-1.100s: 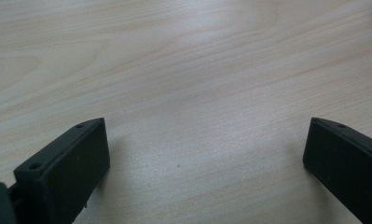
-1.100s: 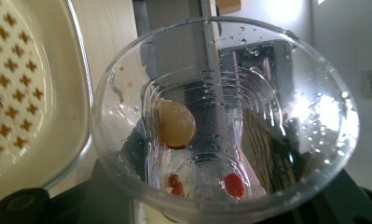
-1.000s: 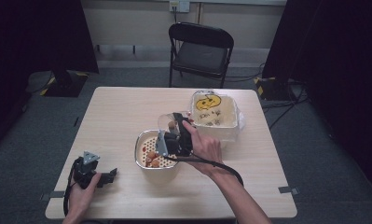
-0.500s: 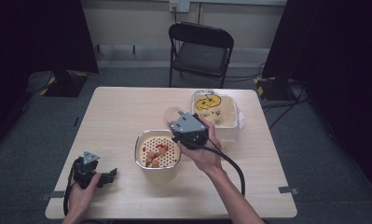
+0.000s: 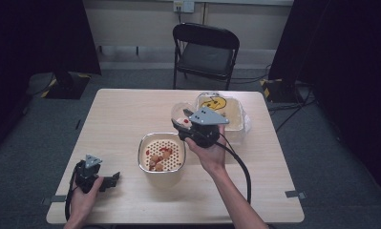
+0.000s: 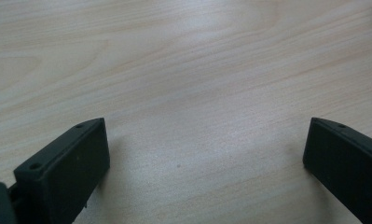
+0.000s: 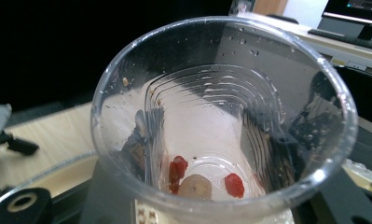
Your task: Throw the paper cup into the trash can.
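My right gripper [image 5: 184,121] is shut on a clear plastic cup [image 5: 181,114], held above the table between the strainer bowl and the plastic tub. In the right gripper view the cup [image 7: 221,121] faces the camera mouth-first, with a few red bits and a pale slice [image 7: 196,185] at its bottom. A metal bowl with a white perforated strainer [image 5: 162,152] sits at the table's middle and holds reddish and tan food pieces [image 5: 157,157]. My left gripper [image 5: 111,180] rests open on the table's front left, and its fingers [image 6: 67,168] frame bare wood.
A clear plastic tub [image 5: 221,112] with a yellow smiley print stands at the back right of the wooden table [image 5: 116,119]. A black folding chair [image 5: 205,50] stands behind the table. A black cable [image 5: 238,164] trails from the right gripper along the forearm.
The right gripper has lifted the cup off the strainer bowl, swung right toward the tub and turned the cup more upright. The left gripper has stayed put.
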Demonstrator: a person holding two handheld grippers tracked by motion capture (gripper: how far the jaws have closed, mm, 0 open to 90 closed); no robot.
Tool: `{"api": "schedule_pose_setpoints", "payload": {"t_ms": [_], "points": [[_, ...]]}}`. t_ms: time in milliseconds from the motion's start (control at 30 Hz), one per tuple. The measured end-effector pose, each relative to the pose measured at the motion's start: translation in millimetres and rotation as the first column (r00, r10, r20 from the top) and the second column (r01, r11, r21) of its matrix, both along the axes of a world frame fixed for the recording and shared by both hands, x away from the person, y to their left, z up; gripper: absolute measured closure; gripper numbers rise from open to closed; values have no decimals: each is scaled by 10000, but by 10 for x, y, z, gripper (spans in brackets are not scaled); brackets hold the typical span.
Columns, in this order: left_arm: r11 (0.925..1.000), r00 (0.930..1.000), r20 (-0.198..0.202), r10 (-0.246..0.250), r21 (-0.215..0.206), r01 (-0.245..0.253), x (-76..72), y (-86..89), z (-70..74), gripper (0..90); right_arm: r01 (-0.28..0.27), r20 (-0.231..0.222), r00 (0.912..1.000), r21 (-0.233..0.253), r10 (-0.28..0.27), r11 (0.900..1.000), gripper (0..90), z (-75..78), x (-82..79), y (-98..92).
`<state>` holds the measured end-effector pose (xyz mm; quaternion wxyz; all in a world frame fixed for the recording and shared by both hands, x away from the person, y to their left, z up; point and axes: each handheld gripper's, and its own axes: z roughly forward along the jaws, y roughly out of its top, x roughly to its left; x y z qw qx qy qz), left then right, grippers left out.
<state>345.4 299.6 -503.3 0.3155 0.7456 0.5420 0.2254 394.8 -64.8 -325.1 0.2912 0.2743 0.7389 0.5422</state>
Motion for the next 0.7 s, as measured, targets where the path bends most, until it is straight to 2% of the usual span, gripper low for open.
{"api": "schedule_pose_setpoints", "payload": {"t_ms": [167, 367, 400, 433, 567, 700], "points": [[10000, 10000, -1, -1, 2, 1, 0, 0, 0, 0, 135, 197, 9997, 587, -147, 9982, 503, 20, 37, -39], [10000, 10000, 1, 2, -4, -2, 0, 0, 0, 0, 420, 396, 9982, 794, -452, 9960, 503, 69, 79, -91], [10000, 10000, -4, -1, 4, 1, 0, 0, 0, 0, 369, 288, 9988, 1166, -405, 9925, 503, 83, 111, -142], [10000, 10000, 1, 1, -2, -1, 0, 0, 0, 0, 480, 318, 9981, 1211, -522, 9915, 503, 91, 129, -170], [10000, 10000, 0, 2, -4, -2, 0, 0, 0, 0, 759, 336, 9962, 1164, -803, 9903, 504, 118, 186, -247], [10000, 10000, -1, 3, -2, -3, 0, 0, 0, 0, 1176, 218, 9925, 919, -1200, 9888, 503, 171, 281, -365]]}}
